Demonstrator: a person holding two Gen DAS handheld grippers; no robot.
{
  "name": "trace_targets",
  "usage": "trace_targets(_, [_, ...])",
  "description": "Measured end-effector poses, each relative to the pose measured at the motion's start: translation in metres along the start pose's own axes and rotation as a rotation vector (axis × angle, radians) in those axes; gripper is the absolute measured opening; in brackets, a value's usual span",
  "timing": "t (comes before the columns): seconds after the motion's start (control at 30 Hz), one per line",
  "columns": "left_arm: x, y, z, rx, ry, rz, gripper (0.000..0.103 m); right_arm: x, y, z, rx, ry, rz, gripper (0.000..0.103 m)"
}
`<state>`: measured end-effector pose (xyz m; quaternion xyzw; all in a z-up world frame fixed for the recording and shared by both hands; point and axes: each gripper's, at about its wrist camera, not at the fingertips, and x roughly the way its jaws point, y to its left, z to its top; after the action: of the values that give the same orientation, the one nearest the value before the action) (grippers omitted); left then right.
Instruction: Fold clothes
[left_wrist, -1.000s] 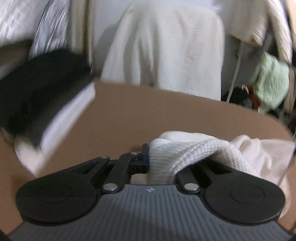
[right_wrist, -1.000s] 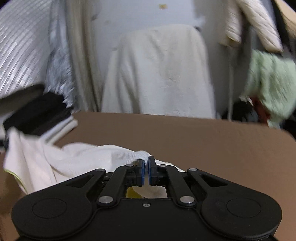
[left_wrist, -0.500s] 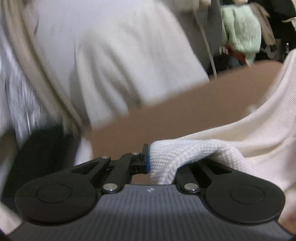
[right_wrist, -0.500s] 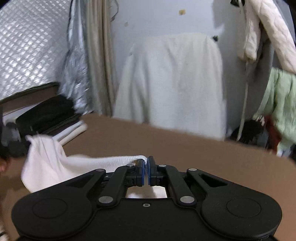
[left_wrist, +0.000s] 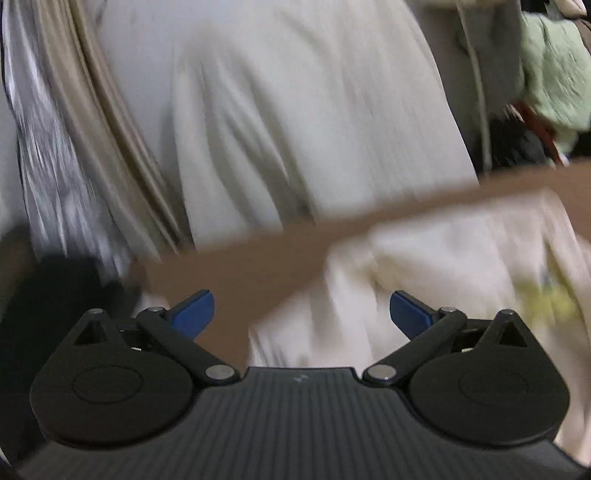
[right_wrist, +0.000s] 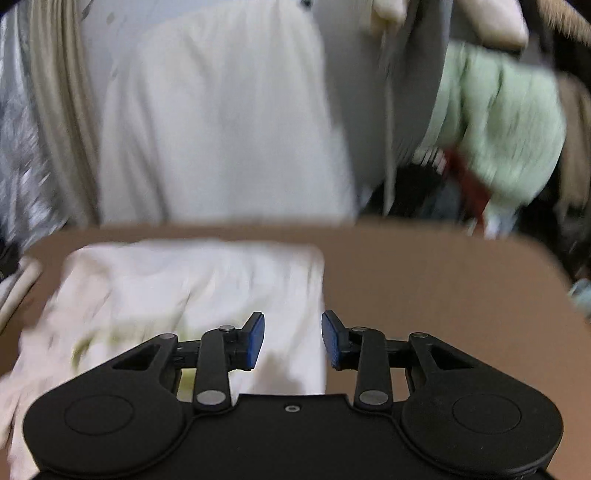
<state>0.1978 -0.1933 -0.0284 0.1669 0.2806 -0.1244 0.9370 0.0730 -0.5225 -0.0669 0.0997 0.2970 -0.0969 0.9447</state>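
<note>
Left view, left gripper (left_wrist: 299, 314): its blue fingers (left_wrist: 194, 312) are spread wide and hold nothing.
Left view, shirt (left_wrist: 443, 280): a cream shirt lies on the brown bench (left_wrist: 236, 273), ahead and to the right of the fingers. It has a yellow mark near its right side. The picture is blurry, so its folds are hard to see.
Left view, far things: a big white cloth (left_wrist: 295, 122) hangs behind the bench. A green cloth (left_wrist: 554, 74) is at the top right. Something black (left_wrist: 55, 291) sits at the left edge.

Right view, right gripper (right_wrist: 291, 341): its blue fingers (right_wrist: 255, 341) are partly apart, not as wide as the left ones, and hold nothing.
Right view, shirt (right_wrist: 184, 288): it lies flat on the bench (right_wrist: 443, 288), on the left half. Its straight right edge runs down between the two fingers. The left finger is over the shirt and the right finger is over bare bench.
Right view, far things: the white cloth (right_wrist: 221, 122) hangs behind. The green cloth (right_wrist: 502, 122) is at the right.
</note>
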Motion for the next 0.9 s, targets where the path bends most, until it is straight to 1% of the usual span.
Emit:
trace_targets(0.03, [-0.003, 0.004, -0.021, -0.032, 0.025, -0.014, 0.103, -0.001, -0.002, -0.019, 0.017, 0.029, 0.030, 0.040])
trace_targets(0.1, [-0.017, 0.016, -0.061, -0.126, 0.048, -0.038, 0.101, 0.003, -0.004, -0.044, 0.073, 0.150, 0.086, 0.041])
trace_targets(0.13, [-0.026, 0.025, -0.077, -0.185, 0.041, -0.045, 0.101, 0.003, -0.002, -0.047, 0.093, 0.187, 0.117, 0.041])
trace_targets(0.2, [-0.040, 0.038, -0.099, -0.313, 0.067, -0.082, 0.101, -0.002, 0.007, -0.048, 0.110, 0.224, 0.184, 0.041])
trace_targets(0.23, [-0.044, 0.045, -0.104, -0.357, 0.079, -0.102, 0.101, -0.006, 0.012, -0.049, 0.112, 0.220, 0.197, 0.041])
trace_targets(0.27, [-0.047, 0.053, -0.107, -0.391, 0.088, -0.123, 0.101, -0.010, 0.015, -0.050, 0.123, 0.217, 0.216, 0.047])
trace_targets(0.3, [-0.048, 0.058, -0.107, -0.413, 0.090, -0.128, 0.101, -0.013, 0.016, -0.052, 0.146, 0.216, 0.244, 0.053])
trace_targets(0.37, [-0.047, 0.064, -0.106, -0.443, 0.087, -0.130, 0.100, -0.018, 0.014, -0.061, 0.210, 0.230, 0.295, 0.054])
trace_targets(0.47, [-0.037, 0.066, -0.101, -0.474, 0.099, -0.146, 0.101, -0.022, 0.017, -0.080, 0.299, 0.295, 0.330, 0.055])
trace_targets(0.53, [-0.030, 0.061, -0.101, -0.459, 0.112, -0.148, 0.100, -0.020, 0.019, -0.089, 0.337, 0.338, 0.357, 0.056])
trace_targets(0.57, [-0.028, 0.057, -0.102, -0.442, 0.120, -0.141, 0.100, -0.018, 0.022, -0.093, 0.341, 0.362, 0.377, 0.055])
trace_targets(0.6, [-0.025, 0.053, -0.103, -0.425, 0.127, -0.133, 0.100, -0.013, 0.027, -0.097, 0.322, 0.389, 0.406, 0.031])
trace_targets(0.63, [-0.025, 0.052, -0.104, -0.412, 0.128, -0.119, 0.100, -0.014, 0.028, -0.098, 0.300, 0.389, 0.396, 0.008])
trace_targets(0.67, [-0.025, 0.051, -0.104, -0.401, 0.127, -0.103, 0.100, -0.020, 0.023, -0.094, 0.272, 0.352, 0.331, 0.005])
trace_targets(0.73, [-0.028, 0.052, -0.103, -0.393, 0.117, -0.083, 0.100, -0.033, 0.012, -0.086, 0.217, 0.279, 0.202, 0.004])
trace_targets(0.8, [-0.035, 0.059, -0.103, -0.411, 0.095, -0.083, 0.100, -0.046, 0.001, -0.078, 0.161, 0.205, 0.072, 0.004])
trace_targets(0.9, [-0.043, 0.063, -0.100, -0.431, 0.078, -0.105, 0.100, -0.066, -0.016, -0.066, 0.076, 0.093, -0.121, 0.004])
